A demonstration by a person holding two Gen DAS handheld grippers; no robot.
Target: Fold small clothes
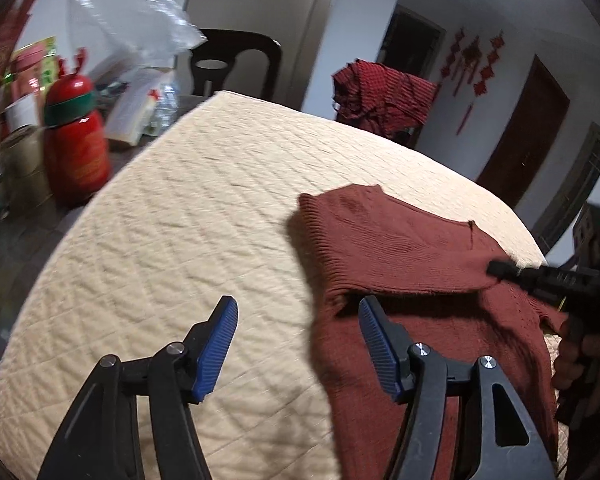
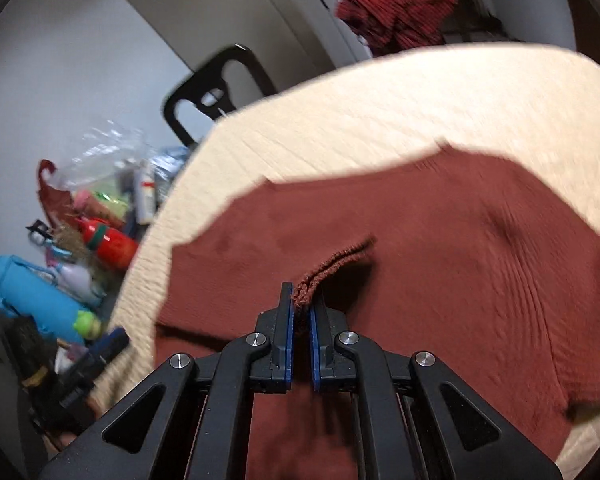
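Nearest me, my right gripper (image 2: 301, 312) was pinched tight on a ribbed edge of the sweater (image 2: 440, 248), the knit bunched up between the 2 blue pads (image 2: 288, 320) and lifting a small ridge of cloth behind them. My left gripper (image 1: 298, 334) stood spread with nothing between its jaws, one finger over the bare quilt (image 1: 172, 208) and the other just over the sweater's near edge, not touching it as far as I could tell. The sweater lay on the quilt toward my right side, partly folded, with 1 layer turned over another and the ribbed hem (image 1: 320, 232) facing the left gripper. I judged it soft, light and limp: it would sag and drag from any single pinch, and the loose knit could stretch or slip out if I took only a thin bite. The ribbed bands looked the firmest places to grip, so I would have taken the hem corner with the left to match the right's hold. Farther off stood a red bottle (image 1: 76, 144) amid clutter beside the quilt, then a dark chair (image 1: 236, 64), and a red cloth (image 1: 380, 96) heaped beyond the far edge.
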